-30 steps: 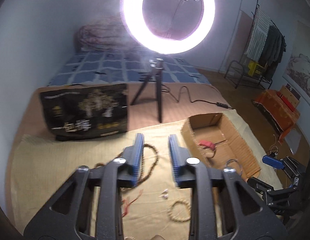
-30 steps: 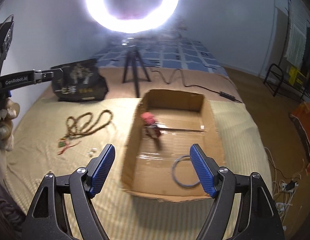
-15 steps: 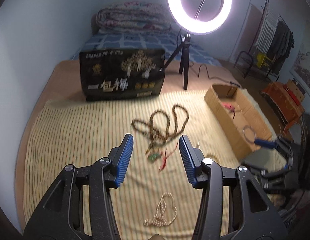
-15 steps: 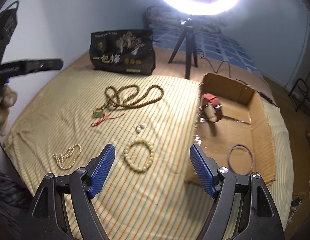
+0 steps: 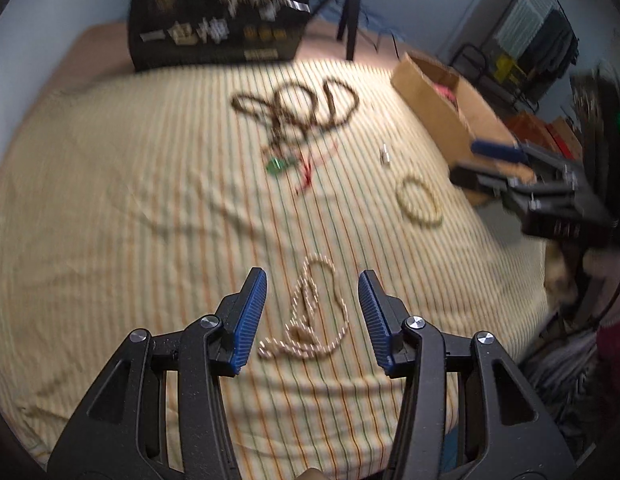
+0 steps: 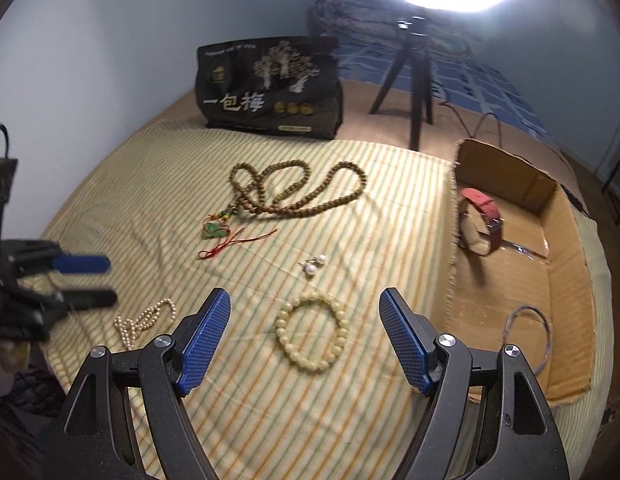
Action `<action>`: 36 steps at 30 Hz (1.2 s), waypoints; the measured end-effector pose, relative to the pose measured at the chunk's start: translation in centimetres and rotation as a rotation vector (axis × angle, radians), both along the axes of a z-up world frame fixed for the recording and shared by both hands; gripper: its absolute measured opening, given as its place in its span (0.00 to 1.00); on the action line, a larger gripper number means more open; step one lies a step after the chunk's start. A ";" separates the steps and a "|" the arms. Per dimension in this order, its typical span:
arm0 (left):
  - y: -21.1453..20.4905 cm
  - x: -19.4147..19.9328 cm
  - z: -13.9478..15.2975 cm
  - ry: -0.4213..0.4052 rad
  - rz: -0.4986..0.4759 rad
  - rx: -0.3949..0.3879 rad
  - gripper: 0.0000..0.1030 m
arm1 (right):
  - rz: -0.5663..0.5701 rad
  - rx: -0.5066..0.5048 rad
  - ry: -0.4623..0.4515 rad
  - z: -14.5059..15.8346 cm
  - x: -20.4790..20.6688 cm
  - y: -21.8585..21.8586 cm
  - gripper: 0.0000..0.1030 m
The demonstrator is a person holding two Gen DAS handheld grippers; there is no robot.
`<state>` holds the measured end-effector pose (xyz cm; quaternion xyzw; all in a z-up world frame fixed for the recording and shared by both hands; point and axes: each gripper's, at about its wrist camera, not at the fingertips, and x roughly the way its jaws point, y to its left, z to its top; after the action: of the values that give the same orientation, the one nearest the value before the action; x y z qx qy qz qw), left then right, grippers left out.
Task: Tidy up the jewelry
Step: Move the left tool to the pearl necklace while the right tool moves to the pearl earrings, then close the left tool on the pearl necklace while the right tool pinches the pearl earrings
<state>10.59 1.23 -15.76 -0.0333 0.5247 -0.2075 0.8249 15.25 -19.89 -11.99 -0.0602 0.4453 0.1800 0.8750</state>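
On the striped cloth lies a pearl necklace (image 5: 310,312) (image 6: 146,320). My left gripper (image 5: 311,280) (image 6: 98,280) hangs open just above it, fingers to either side and not touching it. My right gripper (image 6: 306,298) (image 5: 463,159) stands wide open above a cream bead bracelet (image 6: 284,330) (image 5: 401,204), holding nothing. Two pearl earrings (image 6: 314,265) (image 5: 385,154) lie just beyond the bracelet. Farther back sits a long brown bead necklace (image 6: 310,209) (image 5: 298,108) with a green pendant (image 6: 214,232). A cardboard box (image 6: 509,280) (image 5: 441,100) at the right holds a red watch (image 6: 485,208) and a thin bangle (image 6: 545,332).
A black printed bag (image 6: 270,88) stands at the far edge of the cloth. Beside it is a ring light's tripod (image 6: 413,80), its cable trailing behind the box. A clothes rack (image 5: 541,36) stands off to the right, past the bed.
Both grippers tilted downward. The left one came down over the pearl necklace, its jaws wider than a second ago. The right one swung left from over the box to over the bracelet.
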 end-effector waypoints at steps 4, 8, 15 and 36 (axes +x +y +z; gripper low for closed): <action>-1.4 -0.8 -1.4 0.022 -0.059 0.054 0.47 | 0.025 -0.015 0.021 -0.9 0.5 0.9 0.66; -2.1 -0.9 -2.2 0.032 -0.088 0.081 0.47 | 0.016 -0.032 0.057 -2.4 1.7 1.1 0.57; -2.1 -0.9 -3.6 0.050 -0.099 0.109 0.47 | -0.006 -0.026 0.090 -4.0 3.7 1.3 0.44; -2.7 -0.3 -4.1 -0.015 -0.114 0.175 0.39 | -0.019 -0.056 0.140 -6.4 5.8 2.2 0.31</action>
<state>10.29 -1.44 -19.90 0.0704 0.5358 -0.2075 0.8154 21.06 -17.70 -18.43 -0.0678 0.5107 0.1628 0.8415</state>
